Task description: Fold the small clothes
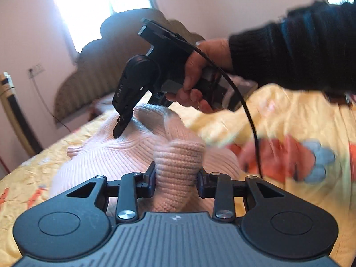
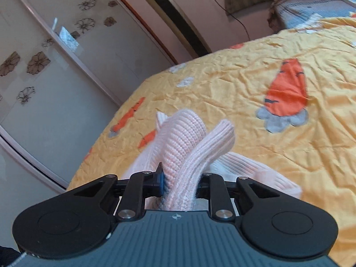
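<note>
The left tongs [image 1: 175, 179] are clenched on a thick rolled fold of the pink knitted sweater [image 1: 124, 149], which bulges up between the two fingers. The rest of the sweater lies spread on the yellow bedspread [image 1: 33, 178] just ahead of these tongs.

The right tongs [image 2: 181, 183] are clenched on a bunch of the same sweater [image 2: 184, 142]: a ribbed band and a knitted fold stand up between the fingers. In the left wrist view the right tongs [image 1: 119, 131] point down, tips at the sweater's far part, ahead and to the left of the left tongs. A hand [image 1: 200, 75] in a dark sleeve [image 1: 293, 51] holds their handle, and a black cable [image 1: 249, 111] hangs from it.
</note>
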Tool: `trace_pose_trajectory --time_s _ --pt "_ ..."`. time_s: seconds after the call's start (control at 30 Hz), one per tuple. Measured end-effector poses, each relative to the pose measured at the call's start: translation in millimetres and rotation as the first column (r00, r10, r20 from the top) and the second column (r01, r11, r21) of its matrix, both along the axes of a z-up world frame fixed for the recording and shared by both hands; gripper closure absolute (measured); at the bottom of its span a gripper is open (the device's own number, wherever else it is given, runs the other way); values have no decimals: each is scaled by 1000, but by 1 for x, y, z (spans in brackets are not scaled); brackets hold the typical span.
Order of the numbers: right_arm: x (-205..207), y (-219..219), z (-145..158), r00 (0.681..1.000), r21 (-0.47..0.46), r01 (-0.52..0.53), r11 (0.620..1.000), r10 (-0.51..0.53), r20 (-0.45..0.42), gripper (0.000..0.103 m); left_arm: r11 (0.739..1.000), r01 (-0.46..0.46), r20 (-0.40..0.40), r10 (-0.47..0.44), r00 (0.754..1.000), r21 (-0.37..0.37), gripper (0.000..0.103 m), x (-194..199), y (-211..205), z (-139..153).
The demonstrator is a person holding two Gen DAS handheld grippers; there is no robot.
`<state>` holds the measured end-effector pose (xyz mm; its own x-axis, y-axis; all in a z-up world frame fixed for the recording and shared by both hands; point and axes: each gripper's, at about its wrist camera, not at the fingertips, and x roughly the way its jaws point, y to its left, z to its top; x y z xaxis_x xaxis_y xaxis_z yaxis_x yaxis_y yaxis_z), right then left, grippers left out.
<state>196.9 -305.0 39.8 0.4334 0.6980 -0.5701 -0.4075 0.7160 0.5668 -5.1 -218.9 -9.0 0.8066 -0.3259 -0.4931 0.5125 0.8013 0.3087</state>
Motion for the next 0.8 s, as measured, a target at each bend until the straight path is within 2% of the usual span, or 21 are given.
trace_pose_trajectory --time_s 0.1,0.17,0.27,0.33,0.37,0.43,0.47,0.57,0.6,0.67,0.7,0.77,0.8 --pt "0 -27 -40 993 -55 73 996 -78 -87 80 998 19 31 -20 999 55 69 -4 -14 -10" --pt "-10 -41 -57 987 31 119 992 -115 -112 81 999 20 14 -20 1000 30 70 -1 -10 -4" --pt "-16 -39 -45 992 63 112 992 -109 -60 80 1000 17 14 -18 1000 15 70 -1 -10 0" --pt "-16 -39 -34 996 75 92 993 -91 -12 80 1000 4 -20 -4 1000 26 70 3 -15 -10" --pt "-14 -40 -36 996 52 92 994 -91 -10 80 1000 0 -25 0 1000 28 69 3 -16 -18" --pt "-4 -39 -56 991 -18 109 994 -110 -82 77 999 0 24 0 1000 36 68 -2 -16 -24" --pt "-5 -43 -61 988 9 127 992 -125 -91 70 1000 0 37 -1 999 28 68 -6 -15 -21" --pt "-11 -60 -54 974 90 196 976 -183 -135 57 998 46 47 -43 998 -49 56 -19 2 -7" --pt "-17 -68 -48 971 114 222 968 -209 -121 47 995 68 54 -64 997 -72 49 -24 12 -1" --pt "-27 -83 -32 956 129 292 948 -287 -59 38 991 69 83 -60 995 -119 44 -37 32 9" --pt "-32 -90 -23 945 129 326 937 -324 -35 37 985 74 92 -60 994 -154 44 -42 45 15" --pt "-37 -97 -12 944 151 327 933 -329 -9 37 975 43 119 -17 993 -217 43 -50 67 26" --pt "-38 -97 -7 949 161 312 936 -316 -2 37 973 12 135 20 991 -231 38 -51 76 29"
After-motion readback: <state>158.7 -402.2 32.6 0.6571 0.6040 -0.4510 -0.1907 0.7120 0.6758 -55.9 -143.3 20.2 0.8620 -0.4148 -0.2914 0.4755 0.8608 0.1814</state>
